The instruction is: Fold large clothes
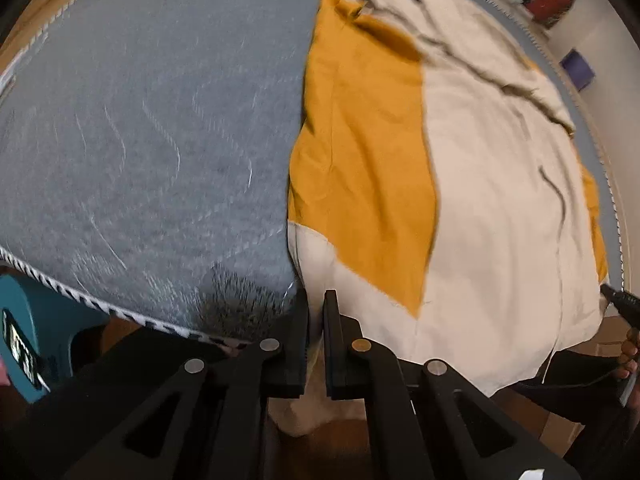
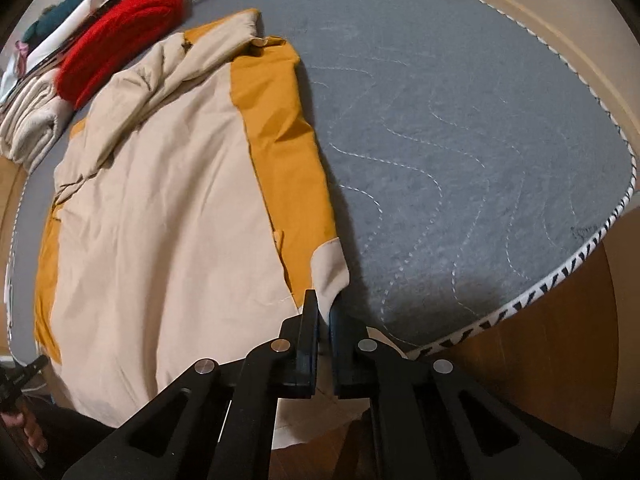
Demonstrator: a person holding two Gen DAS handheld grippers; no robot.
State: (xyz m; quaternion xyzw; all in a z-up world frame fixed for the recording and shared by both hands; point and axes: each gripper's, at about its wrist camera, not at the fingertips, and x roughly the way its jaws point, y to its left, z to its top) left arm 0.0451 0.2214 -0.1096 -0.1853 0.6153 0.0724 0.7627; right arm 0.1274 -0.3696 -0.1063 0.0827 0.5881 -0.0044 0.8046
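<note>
1. The grey quilted mattress (image 1: 140, 120) lies bare on the left of the left wrist view; its striped piping edge (image 1: 60, 286) runs along the near side.
2. The jacket (image 1: 460, 180), beige with mustard panels, lies spread flat on the mattress, its hem hanging over the near edge.
3. The left tongs (image 1: 316, 312) are nearly closed, pinching the jacket's beige hem corner at the mattress edge.
4. In that view, the right tongs' tip shows at the far right by the jacket's other hem corner.
5. In the right wrist view, folded clothes (image 2: 28, 120) and a red knit (image 2: 120, 36) sit beyond the jacket's collar.
6. The right tongs (image 2: 324, 312) are nearly closed on the hem beside the beige cuff.
</note>
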